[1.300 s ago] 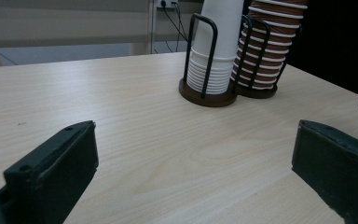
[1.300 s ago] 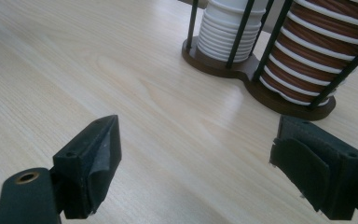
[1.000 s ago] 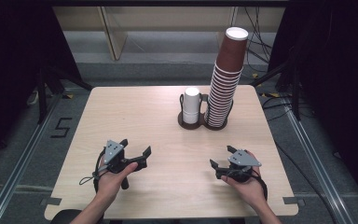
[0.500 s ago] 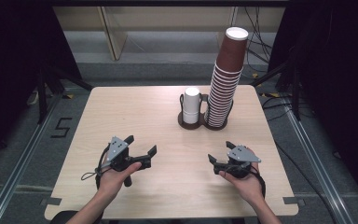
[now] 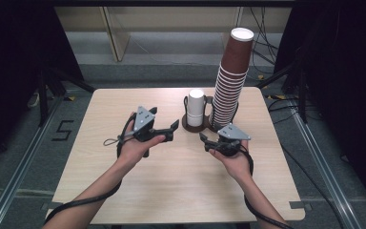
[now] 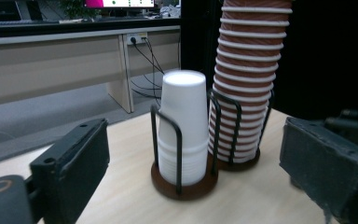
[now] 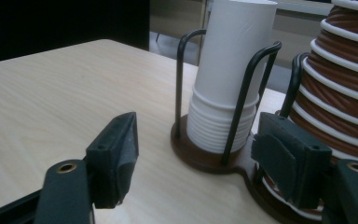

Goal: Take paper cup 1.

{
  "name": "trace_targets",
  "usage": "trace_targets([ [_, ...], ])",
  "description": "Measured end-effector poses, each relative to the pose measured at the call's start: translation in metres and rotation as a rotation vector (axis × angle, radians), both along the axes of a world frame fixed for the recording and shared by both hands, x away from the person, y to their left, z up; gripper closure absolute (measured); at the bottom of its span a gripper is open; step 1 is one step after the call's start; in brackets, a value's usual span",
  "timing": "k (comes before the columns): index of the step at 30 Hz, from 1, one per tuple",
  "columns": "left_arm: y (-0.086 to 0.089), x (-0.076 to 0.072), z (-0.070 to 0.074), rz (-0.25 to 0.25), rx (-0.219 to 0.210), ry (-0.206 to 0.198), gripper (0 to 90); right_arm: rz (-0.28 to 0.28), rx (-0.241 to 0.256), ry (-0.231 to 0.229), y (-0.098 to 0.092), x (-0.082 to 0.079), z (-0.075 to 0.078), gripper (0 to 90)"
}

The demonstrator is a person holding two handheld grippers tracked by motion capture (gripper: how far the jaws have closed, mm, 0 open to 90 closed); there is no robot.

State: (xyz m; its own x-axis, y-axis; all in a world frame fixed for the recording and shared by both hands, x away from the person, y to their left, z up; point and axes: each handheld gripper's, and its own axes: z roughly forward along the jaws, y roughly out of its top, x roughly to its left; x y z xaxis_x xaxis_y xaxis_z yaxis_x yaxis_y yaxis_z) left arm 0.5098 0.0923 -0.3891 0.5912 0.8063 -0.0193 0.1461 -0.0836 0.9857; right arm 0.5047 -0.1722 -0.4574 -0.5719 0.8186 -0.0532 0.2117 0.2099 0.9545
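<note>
Had left gripper (image 5: 170,130) and right gripper (image 5: 205,140) over mid tabletop, jaws of both spread wide, nothing held, both aimed at white cup stack (image 5: 195,108) near far edge. My judgement: best to centre jaws on upper cup above wire holder (image 6: 182,154), squeeze lightly (thin wall would likely crush), lift straight up. White cups were smooth, tapered, nested, standing upside down. Holder was black wire loops on round brown base. Just beside stood tall brown ribbed cup stack (image 5: 231,81), white rims, leaning slightly.
</note>
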Motion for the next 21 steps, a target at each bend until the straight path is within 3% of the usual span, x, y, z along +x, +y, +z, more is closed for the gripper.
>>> trace_targets([
  [3,-0.008,0.011,0.002,-0.003,0.003,-0.003,11.2,-0.007,-0.016,0.006,0.004,0.013,-0.003,33.5],
  [4,-0.016,0.023,0.003,-0.001,0.015,-0.007,12.0,-0.016,-0.016,0.007,0.005,0.017,-0.006,34.4],
  [6,-0.025,0.037,0.002,-0.002,0.016,0.017,14.0,-0.021,-0.030,0.019,0.007,0.023,-0.011,35.4],
  [10,-0.040,0.058,0.002,0.010,-0.032,0.074,13.9,-0.055,-0.006,0.053,0.014,0.034,-0.020,35.7],
  [13,-0.052,0.070,0.001,0.019,0.003,0.056,13.9,-0.070,-0.020,0.043,0.016,0.044,-0.027,35.7],
  [15,-0.056,0.075,-0.001,0.019,0.012,0.057,13.9,-0.089,-0.010,0.076,0.019,0.049,-0.029,35.5],
  [21,-0.071,0.093,-0.011,0.047,0.049,0.058,13.9,-0.092,-0.021,0.085,0.024,0.064,-0.031,31.7],
])
